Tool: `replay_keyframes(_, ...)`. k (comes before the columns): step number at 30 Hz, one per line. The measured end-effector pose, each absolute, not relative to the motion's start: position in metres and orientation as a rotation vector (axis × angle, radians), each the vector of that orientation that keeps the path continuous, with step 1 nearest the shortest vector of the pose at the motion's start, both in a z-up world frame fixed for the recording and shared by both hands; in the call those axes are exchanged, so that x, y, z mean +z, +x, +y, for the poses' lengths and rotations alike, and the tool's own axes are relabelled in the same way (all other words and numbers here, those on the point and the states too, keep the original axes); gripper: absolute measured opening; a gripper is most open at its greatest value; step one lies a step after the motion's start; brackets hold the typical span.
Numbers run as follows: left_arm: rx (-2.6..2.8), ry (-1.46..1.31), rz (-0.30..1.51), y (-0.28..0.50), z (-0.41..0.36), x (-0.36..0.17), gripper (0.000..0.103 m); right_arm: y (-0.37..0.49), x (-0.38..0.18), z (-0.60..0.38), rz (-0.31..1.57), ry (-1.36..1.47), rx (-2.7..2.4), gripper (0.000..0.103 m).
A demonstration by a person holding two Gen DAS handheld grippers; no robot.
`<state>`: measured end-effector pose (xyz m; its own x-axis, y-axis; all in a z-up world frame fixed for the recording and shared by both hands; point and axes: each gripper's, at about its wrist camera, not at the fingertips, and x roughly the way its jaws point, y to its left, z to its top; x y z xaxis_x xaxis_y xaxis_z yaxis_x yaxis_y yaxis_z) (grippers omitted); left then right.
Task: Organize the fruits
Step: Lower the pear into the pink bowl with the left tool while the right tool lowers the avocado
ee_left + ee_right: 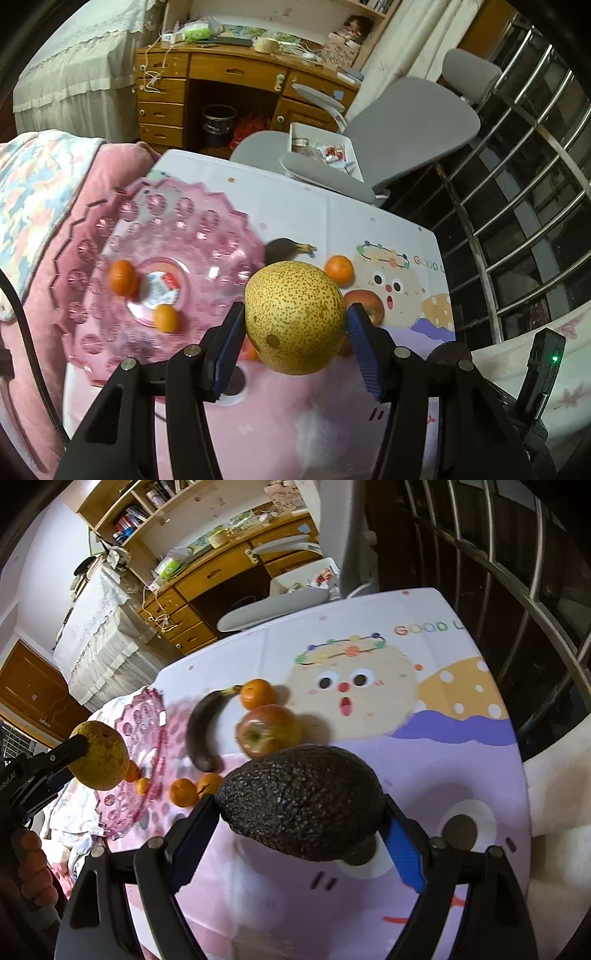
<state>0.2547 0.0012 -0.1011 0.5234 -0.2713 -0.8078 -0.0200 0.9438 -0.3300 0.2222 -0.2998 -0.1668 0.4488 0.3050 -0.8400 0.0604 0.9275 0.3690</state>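
We've got the pear [295, 317] and avocado [301, 801] pinched tight in our fingers, either could roll off the plate [92, 236].

Both grippers are black, with silver round screws at the joints. Blue ribbed pads [360, 345] line their fingers. Bare skin of a hand [35, 871] shows at the lower left of the right wrist view.

Apple [367, 304] beyond left hand-held gripper [295, 325]: mostly masked by pear [295, 317] and right finger pad. Banana [286, 246]: near end hidden behind pear; far tip only. Small orange fruit [252, 351] under pear: sliver visible, identity unclear. Plate [92, 295] centre label: blurred, unreadable. Tabletop [461, 768] lettering, far right of right hand-held gripper [301, 812]: cut off after "GOOD". Avocado [303, 801] conceals tabletop print beneath it.
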Motion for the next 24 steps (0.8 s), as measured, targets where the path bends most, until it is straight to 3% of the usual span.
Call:
replay_keyframes(14,-0.205,-0.324,0.993,0.237,0.100,-0.084,0.055,0.212,-0.123,-0.200,1.004,0.338,0.177,0.086)
replay_keyframes(24,-0.284,-0.257,1.033,0.243,0.146,-0.094,0.055,0.210,-0.123,-0.126,0.979,0.354,0.187,0.086)
